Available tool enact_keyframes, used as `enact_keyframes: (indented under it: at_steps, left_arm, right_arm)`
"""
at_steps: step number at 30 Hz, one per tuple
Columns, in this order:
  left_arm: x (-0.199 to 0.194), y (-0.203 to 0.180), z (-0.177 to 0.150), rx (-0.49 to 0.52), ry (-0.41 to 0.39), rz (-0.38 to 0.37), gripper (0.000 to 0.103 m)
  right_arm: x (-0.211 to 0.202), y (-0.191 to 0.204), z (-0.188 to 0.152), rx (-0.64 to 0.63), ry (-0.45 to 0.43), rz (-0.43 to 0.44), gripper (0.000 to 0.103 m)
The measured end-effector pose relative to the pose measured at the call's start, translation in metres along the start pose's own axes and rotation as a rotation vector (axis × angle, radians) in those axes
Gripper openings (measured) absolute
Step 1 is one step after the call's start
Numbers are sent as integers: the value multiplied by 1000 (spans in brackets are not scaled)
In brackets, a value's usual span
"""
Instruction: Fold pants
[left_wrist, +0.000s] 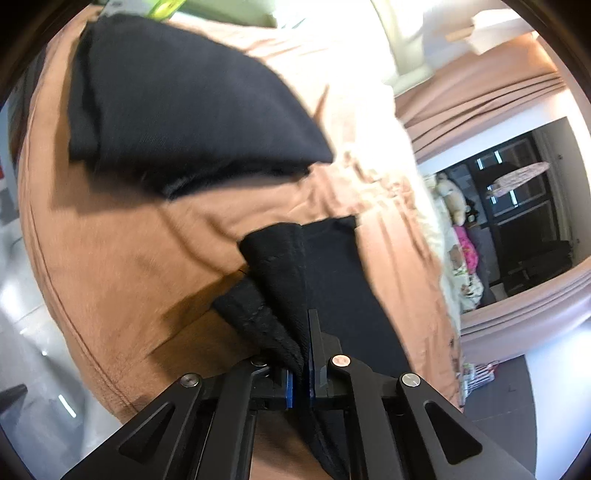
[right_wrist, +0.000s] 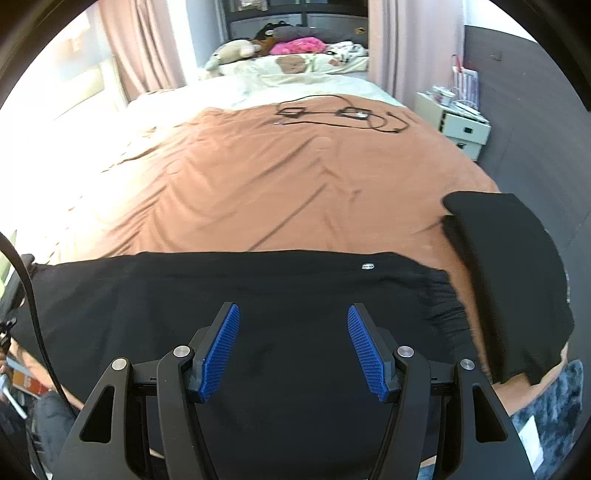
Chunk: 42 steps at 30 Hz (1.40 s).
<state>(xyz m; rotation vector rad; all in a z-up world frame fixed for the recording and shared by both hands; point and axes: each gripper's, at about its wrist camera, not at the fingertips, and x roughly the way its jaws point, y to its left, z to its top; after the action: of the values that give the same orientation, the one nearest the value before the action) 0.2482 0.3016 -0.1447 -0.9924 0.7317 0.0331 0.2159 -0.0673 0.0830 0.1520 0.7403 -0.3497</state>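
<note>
- The bed (right_wrist: 280, 184), under a rust-brown cover, stretches ahead of both tools
- Black pants (right_wrist: 258, 295) lie spread flat directly beneath the right hand-held gripper (right_wrist: 293, 347); a folded dark garment (right_wrist: 509, 277) sits to its right
- Left hand-held gripper (left_wrist: 301, 369) is clamped on a bunched pants edge (left_wrist: 273, 295); the right one gapes, holding nothing
- Risk, I judge: a one-sided lift may drag the cloth askew; the thick bunch could slip free

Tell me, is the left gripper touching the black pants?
Touching. The left wrist view shows the left gripper with its jaws shut on a bunched fold of the black pants, the cloth pinched between the blue pads.
</note>
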Motion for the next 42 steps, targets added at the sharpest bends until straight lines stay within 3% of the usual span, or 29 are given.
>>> enact_keyframes:
  at_steps: [19, 25, 34, 42]
  left_arm:
    - [-38, -92, 25, 151, -34, -104, 4]
    - [-42, -109, 25, 164, -39, -122, 4]
    - [-50, -140, 29, 207, -37, -183, 4]
    - [-57, -171, 27, 271, -36, -212, 4]
  right_arm:
    - [55, 103, -45, -54, 91, 278, 60]
    - [84, 123, -58, -79, 147, 334, 30]
    - [103, 135, -89, -94, 236, 352, 28]
    - [95, 114, -103, -50, 225, 366, 26]
